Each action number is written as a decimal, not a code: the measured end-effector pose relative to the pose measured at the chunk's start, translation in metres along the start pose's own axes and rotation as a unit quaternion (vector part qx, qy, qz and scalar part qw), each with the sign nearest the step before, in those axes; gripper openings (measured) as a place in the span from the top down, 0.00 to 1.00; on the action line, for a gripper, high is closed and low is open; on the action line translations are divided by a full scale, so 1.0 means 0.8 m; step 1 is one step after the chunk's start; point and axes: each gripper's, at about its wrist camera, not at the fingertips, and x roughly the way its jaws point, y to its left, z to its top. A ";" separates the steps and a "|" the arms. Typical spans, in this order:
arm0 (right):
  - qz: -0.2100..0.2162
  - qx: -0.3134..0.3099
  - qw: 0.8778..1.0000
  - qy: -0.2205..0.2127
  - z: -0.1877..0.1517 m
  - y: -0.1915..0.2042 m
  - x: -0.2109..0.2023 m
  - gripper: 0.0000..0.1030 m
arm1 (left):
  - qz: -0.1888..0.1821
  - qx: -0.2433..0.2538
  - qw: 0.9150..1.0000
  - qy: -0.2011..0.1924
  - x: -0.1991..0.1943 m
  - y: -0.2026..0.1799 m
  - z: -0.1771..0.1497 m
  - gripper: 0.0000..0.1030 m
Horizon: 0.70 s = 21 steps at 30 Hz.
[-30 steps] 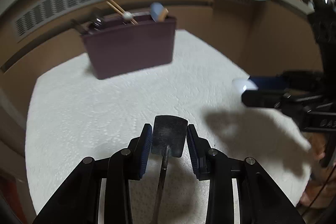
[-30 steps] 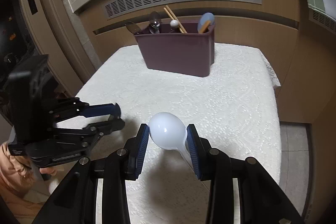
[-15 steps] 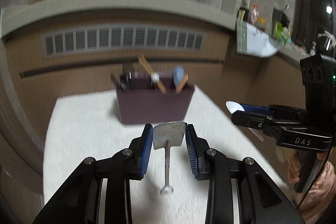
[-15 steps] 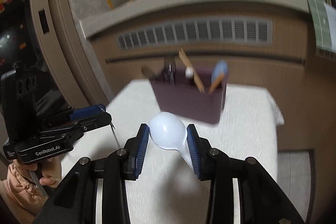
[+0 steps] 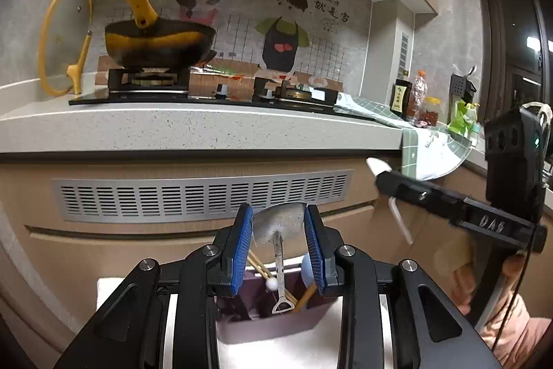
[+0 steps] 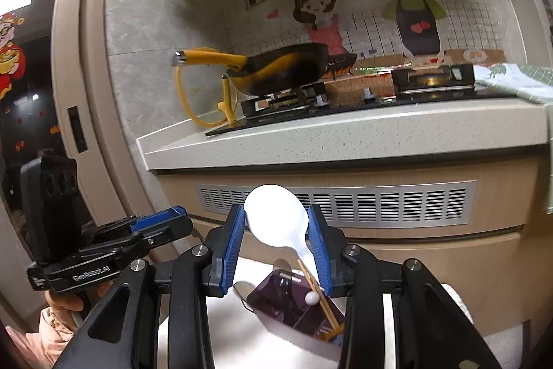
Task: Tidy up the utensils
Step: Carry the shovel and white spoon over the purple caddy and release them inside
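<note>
The left gripper point(image 5: 279, 230) was clamped on a metal spatula point(image 5: 278, 225), its handle hanging below the fingers over the purple utensil holder point(image 5: 273, 327). The right gripper point(image 6: 276, 232) pinched a white spoon point(image 6: 276, 219), also above that holder point(image 6: 293, 303).

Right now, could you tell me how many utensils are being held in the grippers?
2: a metal spatula in the left gripper and a white rice paddle in the right gripper, both above the purple utensil holder.
</note>
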 end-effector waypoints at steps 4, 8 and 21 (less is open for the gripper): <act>0.002 0.022 1.000 0.009 -0.014 -0.021 0.046 0.66 | -0.005 -0.009 1.000 0.019 0.033 0.022 -0.010 0.69; -0.001 0.034 0.999 0.024 -0.032 -0.045 0.091 0.66 | -0.009 -0.026 0.999 0.042 0.067 0.045 -0.029 0.69; -0.021 0.025 0.999 0.035 -0.070 -0.074 0.161 0.65 | -0.010 -0.048 0.996 0.074 0.124 0.072 -0.071 0.68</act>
